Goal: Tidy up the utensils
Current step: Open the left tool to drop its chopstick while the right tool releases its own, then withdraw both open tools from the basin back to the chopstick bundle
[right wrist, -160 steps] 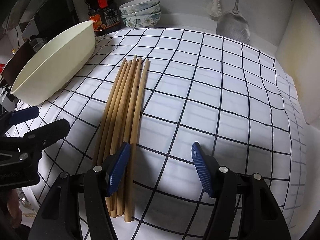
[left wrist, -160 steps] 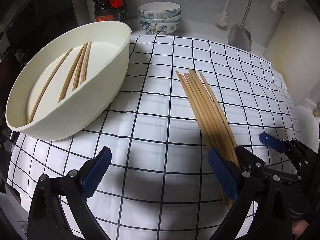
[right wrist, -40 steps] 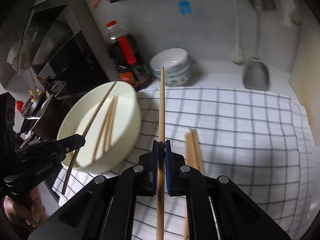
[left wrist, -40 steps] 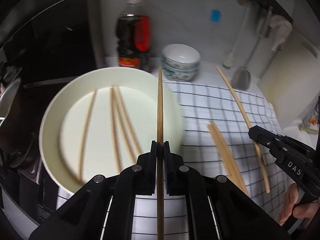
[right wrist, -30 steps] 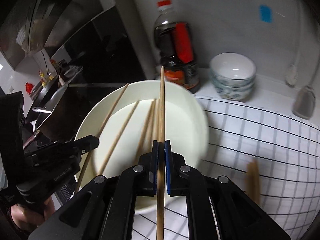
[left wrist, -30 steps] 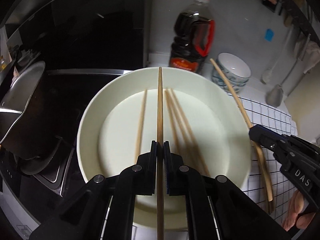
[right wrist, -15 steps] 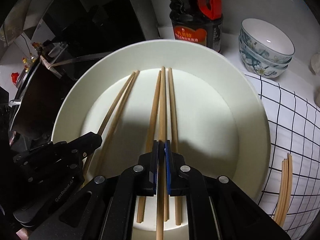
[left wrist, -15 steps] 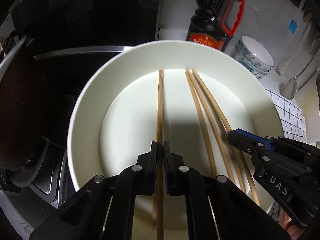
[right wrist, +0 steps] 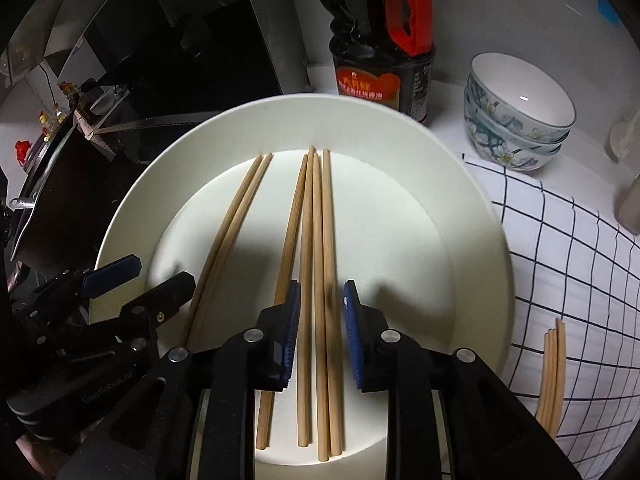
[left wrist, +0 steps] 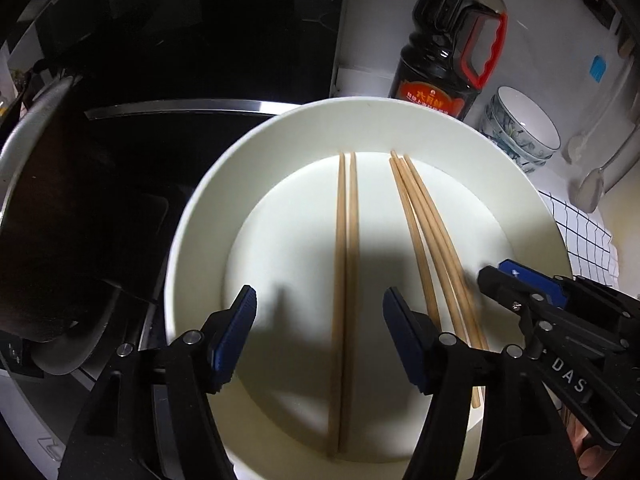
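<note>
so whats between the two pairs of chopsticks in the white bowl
Bare bowl floor, no utensil. In the left wrist view the straight pair and the slanted group lie apart in the white bowl.

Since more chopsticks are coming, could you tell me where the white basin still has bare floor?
Bare floor lies along the basin's right wall, beside the four chopsticks, with a narrow strip between those and the left pair. The near middle is crowded by both grippers.

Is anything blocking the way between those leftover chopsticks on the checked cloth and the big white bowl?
Nothing visible does. The leftover chopsticks lie on the checked cloth just beside the white bowl, with only bare cloth and the bowl's rim between them.
</note>
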A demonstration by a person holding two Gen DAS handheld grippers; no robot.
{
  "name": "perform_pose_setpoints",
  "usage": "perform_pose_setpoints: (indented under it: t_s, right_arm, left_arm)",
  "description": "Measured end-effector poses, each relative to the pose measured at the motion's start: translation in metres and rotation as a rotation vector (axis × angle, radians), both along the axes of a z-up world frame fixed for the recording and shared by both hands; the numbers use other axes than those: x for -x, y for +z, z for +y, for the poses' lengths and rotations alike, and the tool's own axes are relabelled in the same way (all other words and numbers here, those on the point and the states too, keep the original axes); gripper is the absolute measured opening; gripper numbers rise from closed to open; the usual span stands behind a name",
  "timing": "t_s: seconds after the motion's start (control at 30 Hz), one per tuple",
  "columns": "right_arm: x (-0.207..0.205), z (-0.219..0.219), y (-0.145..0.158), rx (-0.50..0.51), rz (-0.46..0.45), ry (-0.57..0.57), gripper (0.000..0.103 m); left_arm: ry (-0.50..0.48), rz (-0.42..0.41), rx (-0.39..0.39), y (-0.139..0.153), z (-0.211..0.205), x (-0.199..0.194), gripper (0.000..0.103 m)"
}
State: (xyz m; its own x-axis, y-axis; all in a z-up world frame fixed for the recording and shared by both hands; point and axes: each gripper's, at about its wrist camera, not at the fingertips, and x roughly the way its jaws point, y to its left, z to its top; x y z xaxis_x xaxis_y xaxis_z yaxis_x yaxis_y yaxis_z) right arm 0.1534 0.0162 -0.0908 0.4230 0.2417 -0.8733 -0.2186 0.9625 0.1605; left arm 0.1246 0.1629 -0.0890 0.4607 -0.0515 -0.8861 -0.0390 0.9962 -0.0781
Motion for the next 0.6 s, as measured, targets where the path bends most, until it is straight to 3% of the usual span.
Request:
perform_pose_setpoints:
  t_s: [0.23, 0.37, 0.6]
  right_arm:
    - [0.009, -0.008, 0.012, 0.008, -0.032, -0.009, 0.037]
    - [0.017, -0.014, 0.019, 0.009, -0.044, -0.015, 0.047]
    - [0.037, -0.027, 0.030, 0.006, -0.052, -0.014, 0.051]
  left_arm:
    - [0.036, -0.027, -0.027, 0.018, 0.005, 0.011, 0.081]
    - [0.053, -0.042, -0.047, 0.027, 0.005, 0.020, 0.084]
    - [0.067, -0.060, -0.049, 0.039, -0.002, 0.036, 0.090]
